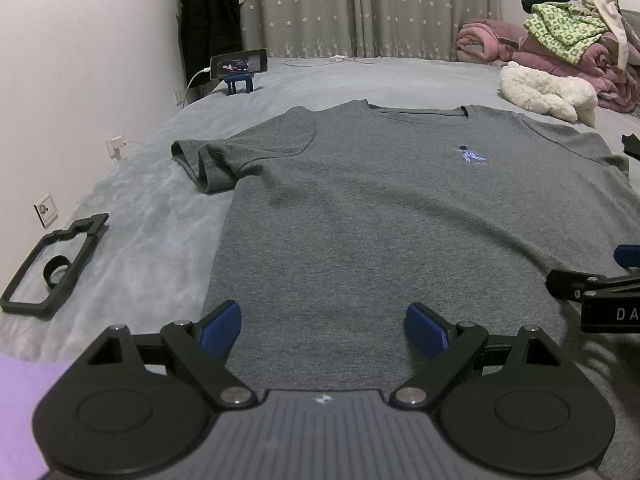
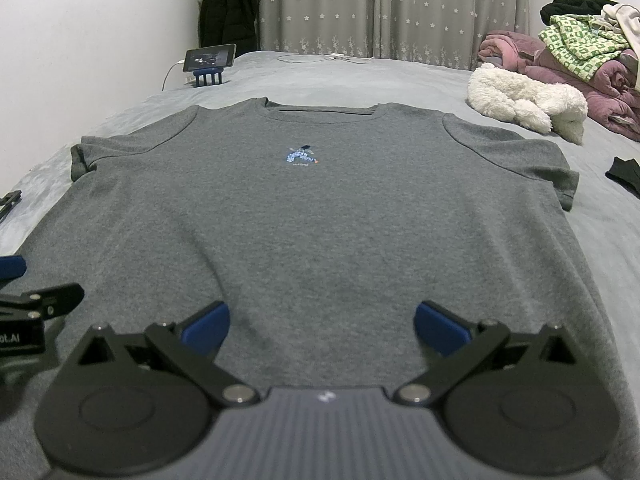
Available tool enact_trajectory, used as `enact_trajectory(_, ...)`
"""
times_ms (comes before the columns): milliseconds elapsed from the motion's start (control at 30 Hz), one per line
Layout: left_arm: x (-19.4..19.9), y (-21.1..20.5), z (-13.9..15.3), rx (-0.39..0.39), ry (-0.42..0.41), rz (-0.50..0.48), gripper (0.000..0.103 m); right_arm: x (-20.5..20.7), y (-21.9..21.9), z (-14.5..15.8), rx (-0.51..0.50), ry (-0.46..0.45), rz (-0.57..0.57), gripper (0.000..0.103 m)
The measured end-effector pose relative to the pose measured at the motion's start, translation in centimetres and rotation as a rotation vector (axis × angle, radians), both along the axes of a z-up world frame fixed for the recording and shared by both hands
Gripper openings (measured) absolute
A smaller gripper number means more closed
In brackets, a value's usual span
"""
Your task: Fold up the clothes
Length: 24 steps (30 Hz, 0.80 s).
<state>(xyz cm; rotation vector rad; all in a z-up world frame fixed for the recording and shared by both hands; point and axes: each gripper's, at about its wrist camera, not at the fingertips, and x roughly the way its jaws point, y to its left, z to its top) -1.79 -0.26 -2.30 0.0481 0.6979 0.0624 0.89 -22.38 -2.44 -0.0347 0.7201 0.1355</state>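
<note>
A grey T-shirt with a small blue chest emblem lies flat and face up on the bed, collar away from me. Its left sleeve is bunched into a fold. My left gripper hovers open over the hem on the shirt's left half, blue pads wide apart with nothing between them. My right gripper is open too, above the hem near the middle. Each gripper shows at the edge of the other's view: the right one, the left one.
The grey bed sheet runs to a white wall on the left. A black frame lies at the left edge. A phone on a blue stand stands at the back. A white fluffy garment and piled clothes sit back right.
</note>
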Motion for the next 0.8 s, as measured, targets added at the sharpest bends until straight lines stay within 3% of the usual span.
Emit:
enact_trajectory(433,0.0,0.1,0.3,-0.009,0.008,-0.006,0.090,0.0,0.0,0.0,0.000,0.000,0.000,0.103)
enact_trajectory(633,-0.7,1.3,0.8,-0.055,-0.002,0.010,0.090,0.0,0.0,0.0,0.001,0.000,0.000,0.103)
enact_trajectory(800,-0.8,0.9,0.5,-0.026,-0.002,0.005,0.090,0.0,0.1,0.0,0.001,-0.002,-0.001,0.103)
